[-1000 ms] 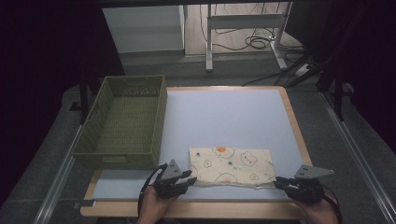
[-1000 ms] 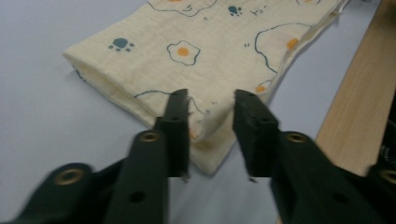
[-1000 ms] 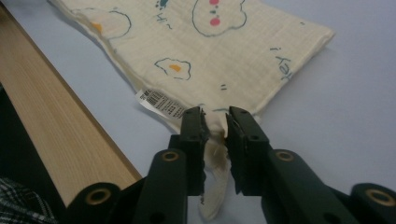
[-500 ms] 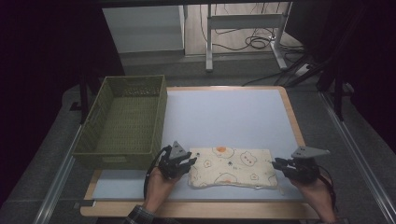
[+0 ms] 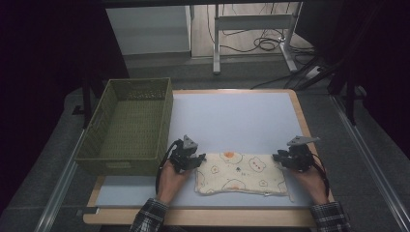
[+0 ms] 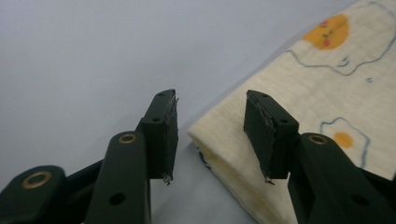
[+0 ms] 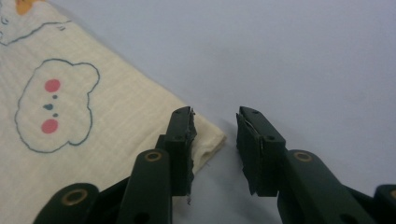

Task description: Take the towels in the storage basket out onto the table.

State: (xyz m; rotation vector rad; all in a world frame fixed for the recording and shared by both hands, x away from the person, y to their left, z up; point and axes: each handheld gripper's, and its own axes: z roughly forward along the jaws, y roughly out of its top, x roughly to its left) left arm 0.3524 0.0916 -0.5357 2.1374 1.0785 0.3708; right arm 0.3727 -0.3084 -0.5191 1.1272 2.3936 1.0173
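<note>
A folded cream cloth [image 5: 240, 172] printed with fried eggs and bears lies flat near the table's front edge. My left gripper [image 5: 198, 159] sits at its far left corner and my right gripper [image 5: 278, 158] at its far right corner. In the left gripper view the jaws of the left gripper [image 6: 210, 100] stand apart, having just been opening; the cloth [image 6: 327, 93] has its folded corner between them, untouched. In the right gripper view the right gripper [image 7: 215, 116] has also just been opening, with the corner of the cloth [image 7: 70, 116] beside its left jaw, not pinched.
A green woven basket [image 5: 130, 125] stands on the left of the table, close to my left hand. The pale blue mat [image 5: 232, 116] stretches behind the cloth inside a wooden rim [image 5: 303, 125]. A metal stand and cables are on the floor beyond.
Both hands have moved away from the table's front edge, from the cloth's near corners to its far corners. The jaws of both grippers stand apart at those corners.
</note>
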